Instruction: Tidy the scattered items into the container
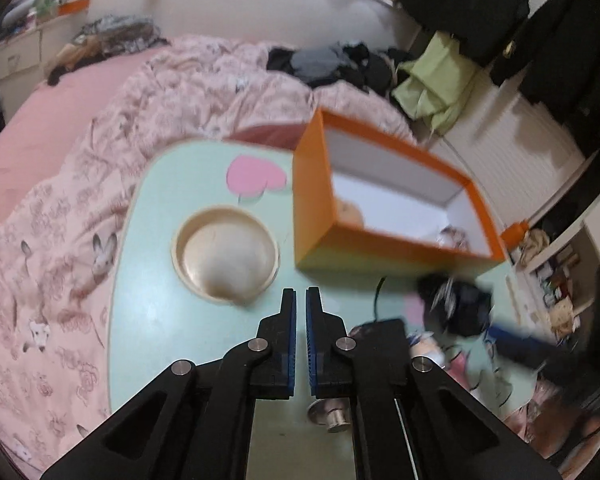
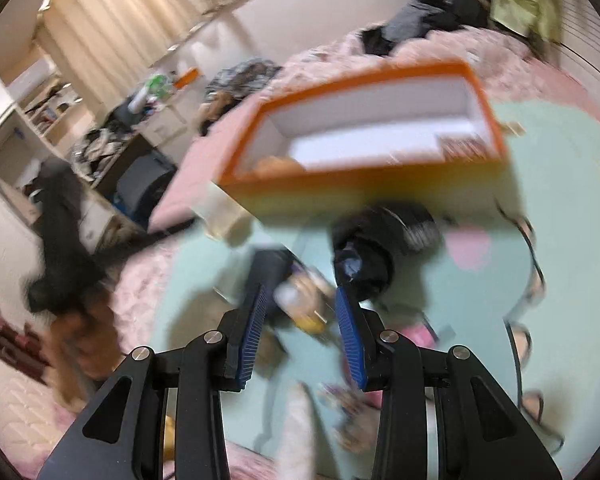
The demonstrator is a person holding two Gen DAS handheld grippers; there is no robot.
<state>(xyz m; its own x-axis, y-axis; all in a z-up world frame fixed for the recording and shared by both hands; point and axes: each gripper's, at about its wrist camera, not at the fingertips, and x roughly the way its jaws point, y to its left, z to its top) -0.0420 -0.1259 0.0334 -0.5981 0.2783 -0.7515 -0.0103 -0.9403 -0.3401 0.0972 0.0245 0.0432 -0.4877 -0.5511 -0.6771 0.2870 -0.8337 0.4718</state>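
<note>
The orange box (image 1: pixel 320 216) stood open, white inside, at the table's (image 1: pixel 148 320) one-o'clock edge. The left claw (image 1: pixel 300 296) was clenched empty. The right claw (image 2: pixel 300 300) grasped a blurred small item (image 2: pixel 300 300).

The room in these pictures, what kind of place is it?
Most likely a lived-in bedroom: a bed with a pink floral quilt, dark clothes heaped on it, and a small mint-green table carrying the orange box.
</note>
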